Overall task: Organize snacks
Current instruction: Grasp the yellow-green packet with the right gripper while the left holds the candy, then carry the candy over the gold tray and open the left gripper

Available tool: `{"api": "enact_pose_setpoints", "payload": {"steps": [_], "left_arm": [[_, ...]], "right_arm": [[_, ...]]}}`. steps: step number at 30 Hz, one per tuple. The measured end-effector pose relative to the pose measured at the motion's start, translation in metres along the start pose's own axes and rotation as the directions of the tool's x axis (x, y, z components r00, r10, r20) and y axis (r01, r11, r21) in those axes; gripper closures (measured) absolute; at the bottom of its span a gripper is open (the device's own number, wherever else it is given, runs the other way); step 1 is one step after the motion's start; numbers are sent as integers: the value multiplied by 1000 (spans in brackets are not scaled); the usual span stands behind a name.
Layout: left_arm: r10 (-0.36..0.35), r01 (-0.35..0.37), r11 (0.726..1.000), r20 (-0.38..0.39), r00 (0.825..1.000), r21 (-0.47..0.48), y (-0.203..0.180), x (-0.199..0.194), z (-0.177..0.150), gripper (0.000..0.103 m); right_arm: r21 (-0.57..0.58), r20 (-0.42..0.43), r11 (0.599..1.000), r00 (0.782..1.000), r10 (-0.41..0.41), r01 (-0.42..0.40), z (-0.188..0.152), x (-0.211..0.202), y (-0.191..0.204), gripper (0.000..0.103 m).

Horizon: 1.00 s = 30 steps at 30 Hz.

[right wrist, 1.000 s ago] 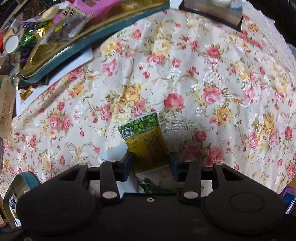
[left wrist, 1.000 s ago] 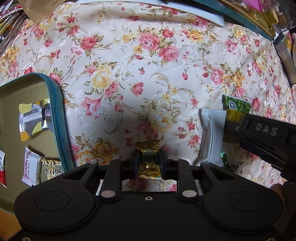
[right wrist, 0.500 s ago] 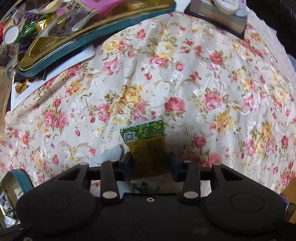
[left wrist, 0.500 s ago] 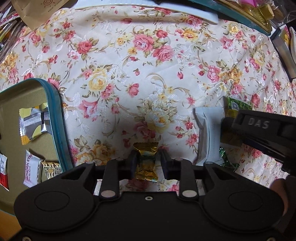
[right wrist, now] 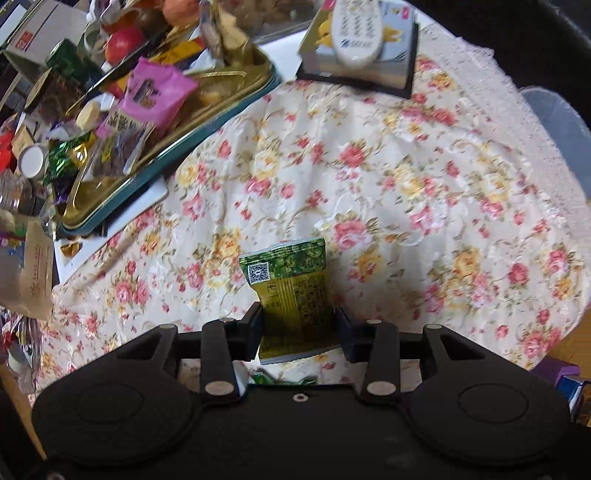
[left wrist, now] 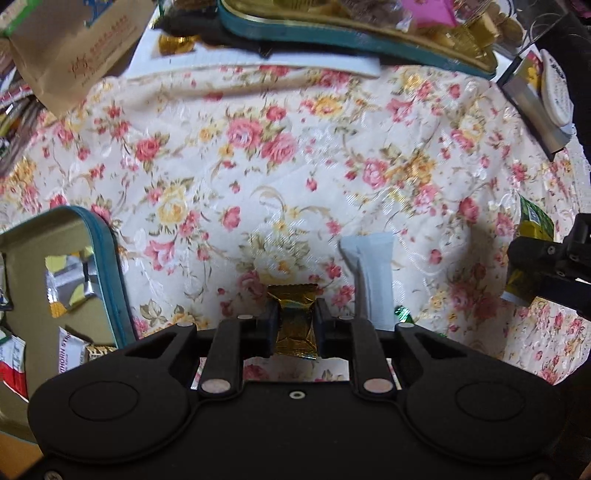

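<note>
My left gripper (left wrist: 296, 326) hangs above the floral tablecloth (left wrist: 258, 166), its jaws closing, pads pressed on a gold-wrapped candy (left wrist: 293, 297). A white packet (left wrist: 371, 273) lies on the cloth just right of it. An open teal-rimmed tin (left wrist: 110, 269) with several wrapped snacks sits at the left. My right gripper (right wrist: 299, 328) is shut on a green and yellow packet (right wrist: 288, 280), held off the cloth. In the left wrist view that gripper (left wrist: 546, 266) and its packet (left wrist: 533, 221) show at the right edge.
A long teal tray (right wrist: 147, 177) piled with snacks runs along the far side. A remote (right wrist: 356, 29) rests on a book at the back right. A brown paper bag (left wrist: 81, 51) stands at the back left. A green foil candy (left wrist: 402, 315) lies by the white packet.
Both grippers have risen, each carrying its snack up off the cloth. The left jaws loosened briefly and then tightened on the gold candy. The right gripper drew away to the right.
</note>
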<state>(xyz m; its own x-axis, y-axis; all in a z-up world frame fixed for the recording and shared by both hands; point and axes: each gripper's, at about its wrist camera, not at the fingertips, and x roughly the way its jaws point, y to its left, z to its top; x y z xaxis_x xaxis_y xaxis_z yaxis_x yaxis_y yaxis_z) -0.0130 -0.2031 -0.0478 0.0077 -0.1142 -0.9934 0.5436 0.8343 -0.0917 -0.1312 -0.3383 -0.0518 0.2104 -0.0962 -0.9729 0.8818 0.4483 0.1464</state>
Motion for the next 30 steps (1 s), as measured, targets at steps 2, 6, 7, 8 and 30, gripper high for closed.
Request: {"api": "enact_pose_setpoints", "payload": {"steps": [2, 6, 7, 8, 30], "left_arm": [[-9, 9, 1000, 16, 1000, -1, -2, -10, 1, 77], [-51, 51, 999, 48, 998, -5, 3, -30, -1, 77], [-53, 53, 999, 60, 997, -2, 3, -35, -2, 77], [-49, 49, 999, 73, 996, 3, 4, -39, -3, 77], [162, -136, 977, 161, 973, -162, 104, -90, -52, 77]], "right_arm": [[10, 3, 1000, 1000, -2, 2, 1, -10, -4, 60], [37, -10, 998, 999, 41, -41, -3, -29, -8, 60], [41, -13, 997, 998, 59, -58, -4, -34, -6, 60], [42, -11, 996, 997, 75, -75, -7, -41, -5, 60], [-253, 75, 955, 982, 175, -151, -72, -103, 74, 60]]}}
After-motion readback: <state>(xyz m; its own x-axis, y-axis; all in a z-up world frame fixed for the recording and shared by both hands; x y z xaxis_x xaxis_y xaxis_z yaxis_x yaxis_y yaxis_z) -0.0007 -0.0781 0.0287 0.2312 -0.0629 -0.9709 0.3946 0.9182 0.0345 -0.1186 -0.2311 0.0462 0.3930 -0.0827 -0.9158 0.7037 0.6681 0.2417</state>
